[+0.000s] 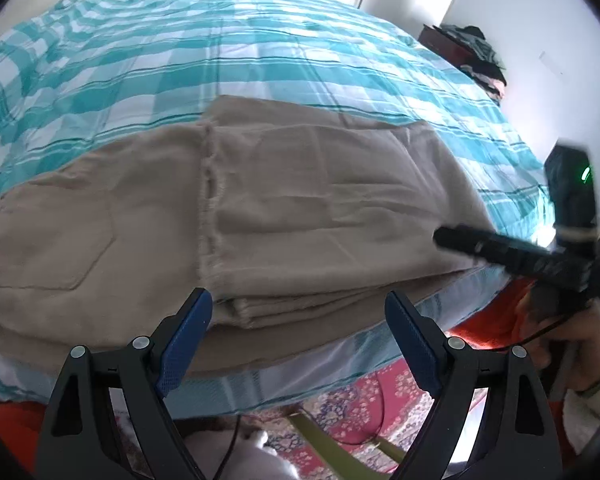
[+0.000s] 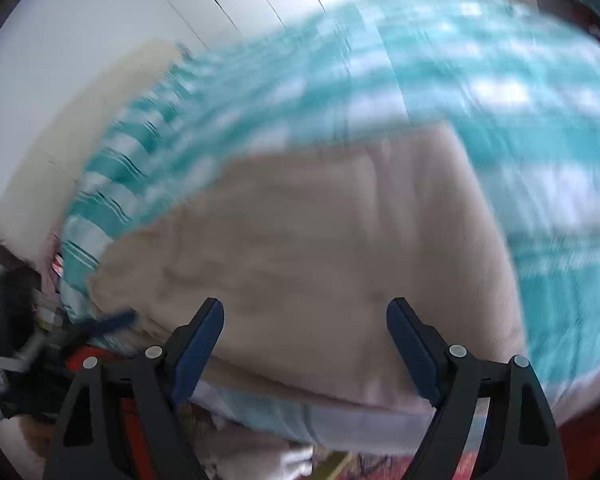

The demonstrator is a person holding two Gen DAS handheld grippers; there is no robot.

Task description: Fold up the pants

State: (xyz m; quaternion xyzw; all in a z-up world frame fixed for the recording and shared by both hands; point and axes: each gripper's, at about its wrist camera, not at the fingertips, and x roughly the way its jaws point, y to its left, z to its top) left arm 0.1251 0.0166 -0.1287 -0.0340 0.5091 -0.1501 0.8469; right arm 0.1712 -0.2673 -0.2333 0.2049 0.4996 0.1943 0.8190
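Note:
Beige pants [image 1: 228,216] lie folded in layers on a bed, with the leg ends doubled over the seat part near the bed's front edge. My left gripper [image 1: 298,316] hovers open just above that front edge, nothing between its blue pads. The right gripper [image 1: 456,238] shows at the right of the left wrist view, held by a hand [image 1: 580,356] and reaching over the pants' right edge. In the blurred right wrist view the same pants [image 2: 320,240] fill the middle, and the right gripper [image 2: 304,316] stands open over their near edge, gripping nothing.
The bed carries a teal and white checked cover [image 1: 260,48]. A pile of clothes [image 1: 480,56] sits on dark furniture at the back right. Below the bed edge are a red patterned rug [image 1: 360,400] and an orange cloth [image 1: 496,320]. White wall panels [image 2: 140,20] stand behind the bed.

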